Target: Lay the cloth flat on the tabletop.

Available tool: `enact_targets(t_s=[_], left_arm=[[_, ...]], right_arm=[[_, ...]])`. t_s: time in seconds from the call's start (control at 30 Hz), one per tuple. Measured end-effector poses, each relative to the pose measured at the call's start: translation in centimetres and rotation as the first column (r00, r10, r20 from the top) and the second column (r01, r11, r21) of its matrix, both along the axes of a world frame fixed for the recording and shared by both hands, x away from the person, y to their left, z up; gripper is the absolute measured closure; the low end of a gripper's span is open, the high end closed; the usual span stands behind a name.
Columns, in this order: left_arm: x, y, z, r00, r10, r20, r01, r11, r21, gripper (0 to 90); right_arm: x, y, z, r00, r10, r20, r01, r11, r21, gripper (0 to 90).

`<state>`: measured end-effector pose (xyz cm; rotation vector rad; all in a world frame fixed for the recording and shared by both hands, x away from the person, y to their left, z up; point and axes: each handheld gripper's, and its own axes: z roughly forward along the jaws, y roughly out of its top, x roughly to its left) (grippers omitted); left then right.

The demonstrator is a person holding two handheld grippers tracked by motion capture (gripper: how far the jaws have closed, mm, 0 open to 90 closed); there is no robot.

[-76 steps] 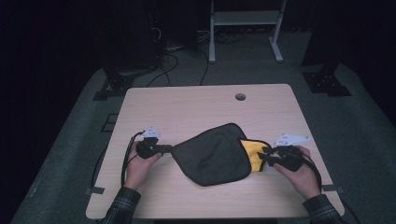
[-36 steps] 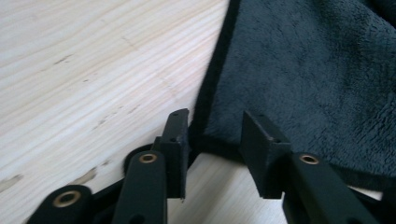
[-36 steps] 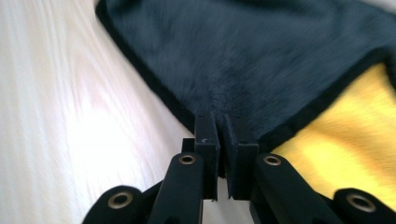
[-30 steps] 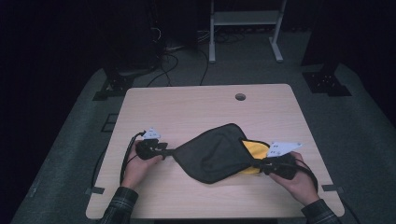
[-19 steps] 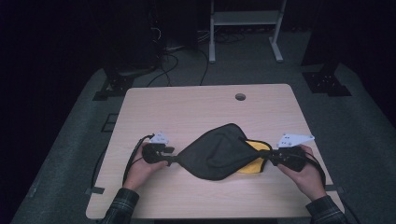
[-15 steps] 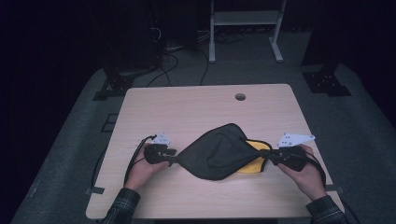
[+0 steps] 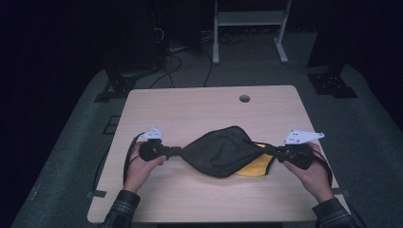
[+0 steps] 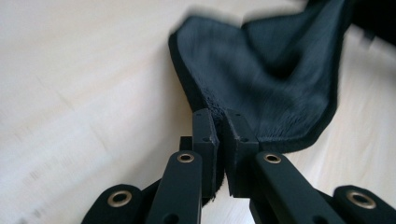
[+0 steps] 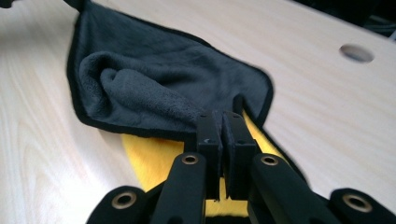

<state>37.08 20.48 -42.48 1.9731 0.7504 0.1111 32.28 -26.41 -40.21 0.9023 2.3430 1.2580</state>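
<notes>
The left tool (image 7: 177, 151) has just been closing and is clamping the dark cloth (image 7: 223, 151) at nine o'clock; the right tool (image 7: 271, 150) is pinching it at three. The right gripper view is revealing yellow lining (image 9: 149, 163). The cloth is spanning the pale surface (image 7: 204, 109); the room is lying dark.

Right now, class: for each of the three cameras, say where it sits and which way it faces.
High view: above the person's side, looking forward and down at the table; both hands, left tongs and right tongs gripping the dark cloth.
Left gripper view: riding the left tongs, facing along the jaws, shut on the cloth's corner.
Right gripper view: riding the right tongs, shut on another corner, yellow cloth beneath.
Shared: all views show the dark cloth and table.
</notes>
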Motion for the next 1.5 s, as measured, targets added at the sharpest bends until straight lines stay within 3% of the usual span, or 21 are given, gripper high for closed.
enact_targets(t_s=[0.13, 0.2, 0.3, 0.43, 0.57, 0.63, 0.7, 0.87, 0.97, 1.1, 1.2, 1.33, 1.43, 1.5], left_arm=[[-0.4, 1.2, 2.2, 0.9969, 0.046, 0.063, -0.039, 0.9939, -0.103, 83.7], [-0.7, 1.8, 3.6, 0.9921, 0.073, 0.103, -0.056, 0.9863, -0.155, 83.7], [-1.1, 2.3, 5.0, 0.984, 0.101, 0.147, -0.071, 0.9783, -0.195, 83.7], [-1.4, 2.5, 5.8, 0.9788, 0.112, 0.171, -0.079, 0.9786, -0.19, 83.7], [-1.3, 2.5, 5.2, 0.9807, 0.118, 0.156, -0.087, 0.9783, -0.188, 83.6], [-1.2, 2.6, 5.1, 0.9807, 0.118, 0.156, -0.088, 0.978, -0.189, 83.6], [-1.3, 2.6, 5.2, 0.9802, 0.12, 0.158, -0.089, 0.9779, -0.189, 83.5], [-1.3, 2.5, 5.3, 0.9803, 0.117, 0.16, -0.086, 0.9784, -0.188, 83.6], [-1.3, 2.4, 5.3, 0.9802, 0.116, 0.161, -0.085, 0.9787, -0.187, 83.6], [-1.3, 2.4, 5.3, 0.9799, 0.115, 0.163, -0.083, 0.9788, -0.187, 83.5], [-1.3, 2.4, 5.3, 0.9793, 0.117, 0.165, -0.086, 0.9793, -0.183, 83.5], [-1.3, 2.4, 5.2, 0.9792, 0.117, 0.166, -0.086, 0.9792, -0.183, 83.5], [-1.4, 2.5, 5.4, 0.9778, 0.118, 0.173, -0.085, 0.979, -0.185, 83.6], [-1.6, 2.5, 5.7, 0.9764, 0.119, 0.181, -0.083, 0.9775, -0.194, 83.5]], right_arm=[[0.6, -0.2, 1.5, 0.9989, -0.018, 0.043, 0.017, 0.9997, 0.017, 86.0], [0.8, -0.5, 2.4, 0.9974, -0.028, 0.067, 0.026, 0.999, 0.036, 87.0], [1.0, -1.1, 3.9, 0.9928, -0.054, 0.107, 0.045, 0.9957, 0.081, 89.9], [1.2, -1.9, 5.5, 0.9877, -0.073, 0.138, 0.058, 0.9921, 0.111, 89.8], [1.2, -1.4, 3.8, 0.9955, -0.038, 0.087, 0.031, 0.9966, 0.077, 89.8], [1.2, -0.9, 2.0, 0.9991, -0.011, 0.04, 0.009, 0.9988, 0.049, 88.8], [1.2, -0.7, 1.0, 1.0, 0.005, 0.008, -0.005, 0.9992, 0.04, 80.7], [0.7, -0.2, -1.5, 0.9966, 0.054, -0.063, -0.053, 0.9985, 0.007, 65.4], [0.3, 0.6, -2.6, 0.994, 0.082, -0.072, -0.084, 0.9962, -0.022, 55.0], [0.6, 2.1, -4.5, 0.9899, 0.088, -0.112, -0.097, 0.9915, -0.086, 48.9], [1.1, 2.5, -5.5, 0.9867, 0.075, -0.144, -0.093, 0.9881, -0.123, 53.6], [1.3, 2.7, -5.6, 0.984, 0.084, -0.157, -0.104, 0.9869, -0.123, 77.1], [1.2, 2.6, -5.0, 0.9884, 0.071, -0.134, -0.087, 0.9898, -0.113, 80.5], [1.0, 2.2, -4.0, 0.9915, 0.069, -0.111, -0.078, 0.9937, -0.08, 81.0]])
